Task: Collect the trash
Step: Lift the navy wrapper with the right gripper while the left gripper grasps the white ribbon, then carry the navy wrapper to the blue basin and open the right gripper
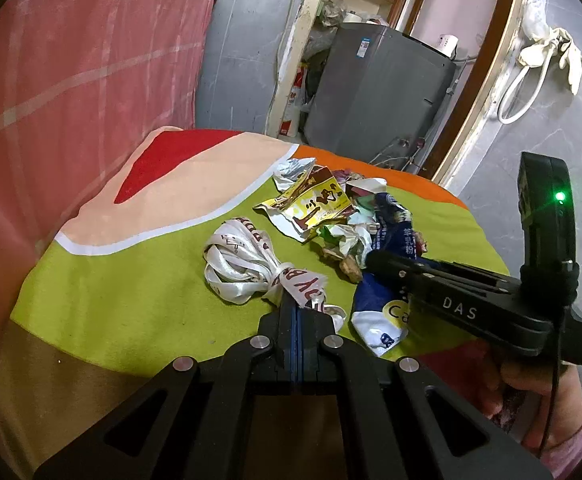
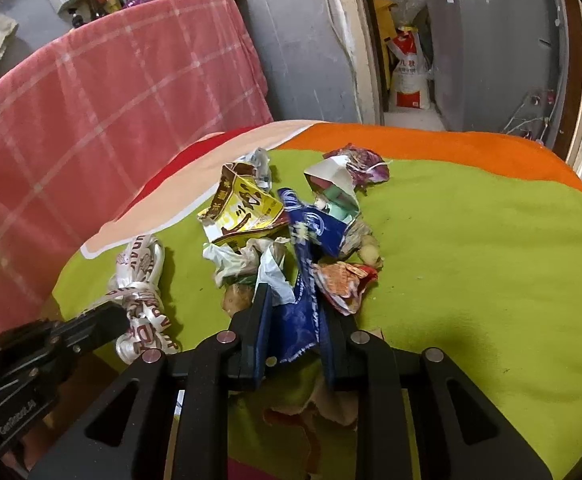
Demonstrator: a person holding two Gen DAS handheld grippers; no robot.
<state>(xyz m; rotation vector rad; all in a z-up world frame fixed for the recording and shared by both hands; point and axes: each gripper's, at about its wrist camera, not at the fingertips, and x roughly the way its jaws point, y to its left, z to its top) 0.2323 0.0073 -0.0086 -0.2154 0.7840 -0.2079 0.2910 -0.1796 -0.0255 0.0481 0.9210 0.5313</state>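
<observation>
Lime-green cloth point(image 2: 471, 280), with orange, peach and red patches, is covering the worktop, and a heap of trash is lying on it. The left claw point(image 1: 298, 316) is sitting fully closed, its blue pads pressed together on the knotted end of a white satin ribbon point(image 1: 243, 264) printed with dark red letters; the looped rest of the ribbon is lying on the green cloth just ahead of the fingertips. The right claw point(image 2: 297, 320) is pinching a crumpled blue and white wrapper point(image 2: 307, 300), which is standing bunched between its two fingers point(image 2: 261, 320) and trailing forward into the heap. In the left wrist view that same claw is reaching in from the right, held by a hand point(image 1: 531, 400) in a pink sleeve, its tip lying over the blue wrapper.

Beyond the two claws, a yellow and brown snack packet point(image 2: 243, 208) is lying flattened at the back left of the heap, touching a crumpled white plastic scrap point(image 2: 259, 260) below it. A torn red and orange wrapper point(image 2: 343, 280) is resting just right of the blue one, and a purple crumpled piece point(image 2: 365, 166) is sitting at the far edge beside a white folded carton point(image 2: 331, 178). A pink checked blanket point(image 2: 91, 120) is hanging behind the worktop at the left, and a grey appliance point(image 1: 379, 92) is standing by the doorway beyond.
</observation>
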